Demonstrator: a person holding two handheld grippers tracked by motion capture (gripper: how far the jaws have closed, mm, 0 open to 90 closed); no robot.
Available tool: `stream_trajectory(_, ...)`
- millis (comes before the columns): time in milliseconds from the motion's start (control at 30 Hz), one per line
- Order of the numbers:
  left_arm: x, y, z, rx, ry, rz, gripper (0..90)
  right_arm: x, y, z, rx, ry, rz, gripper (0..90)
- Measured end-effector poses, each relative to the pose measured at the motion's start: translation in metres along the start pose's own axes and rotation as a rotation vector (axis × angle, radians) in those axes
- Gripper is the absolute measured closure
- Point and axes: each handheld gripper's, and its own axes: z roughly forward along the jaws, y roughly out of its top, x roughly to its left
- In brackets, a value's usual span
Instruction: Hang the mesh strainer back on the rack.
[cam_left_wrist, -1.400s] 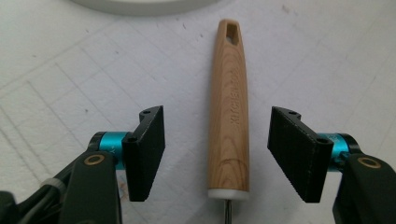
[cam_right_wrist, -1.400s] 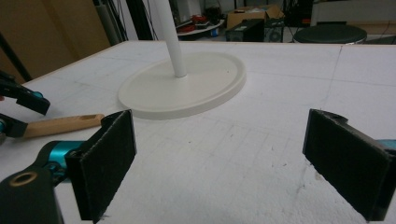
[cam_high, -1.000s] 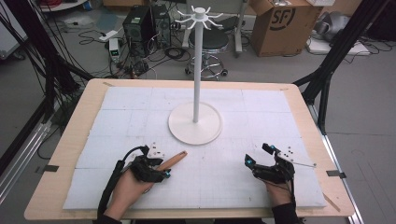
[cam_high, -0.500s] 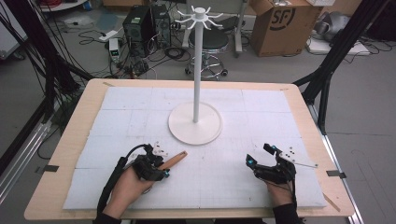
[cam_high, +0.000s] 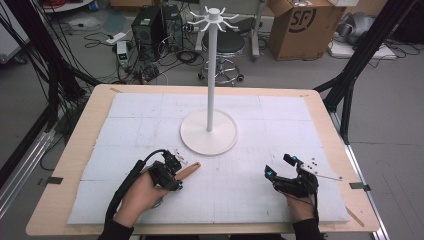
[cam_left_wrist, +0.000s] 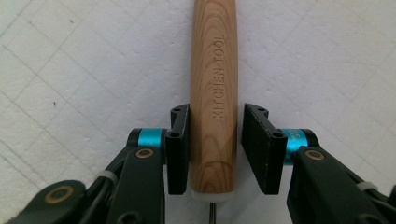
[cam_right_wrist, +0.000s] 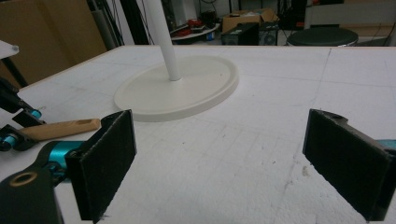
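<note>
High view: left gripper (cam_high: 176, 172) low on white mat (cam_high: 280, 120), wooden handle (cam_high: 188, 171) poking out toward white stand (cam_high: 210, 131). Right gripper (cam_high: 278, 167) well apart.

Left gripper view: jaws straddle handle stamped KITCHEN TOOL, left pad touching, small gap on right.

Right gripper view: jaws spread wide, nothing between; stand base ahead, handle tip far left.

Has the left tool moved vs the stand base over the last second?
No. In the high view the left tool sits at the same spot below-left of the white stand base, jaws around the wooden handle.
</note>
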Motion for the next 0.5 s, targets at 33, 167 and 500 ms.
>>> stream_trajectory(33, 0.000, 0.001, 0.000, 0.004, -0.003, -0.001, 63.8, 0.000, 0.000, 0.000, -0.003, 0.000, -0.003, 8.8)
stream_trajectory(167, -0.003, 0.005, 0.001, 0.028, 0.017, 0.022, 68.5, 0.000, 0.000, -0.001, -0.004, -0.002, 0.000, 8.8)
stream_trajectory(500, 0.006, -0.011, -0.001, -0.087, -0.047, 0.009, 69.1, 0.000, 0.001, 0.000, -0.006, -0.004, -0.001, 8.8)
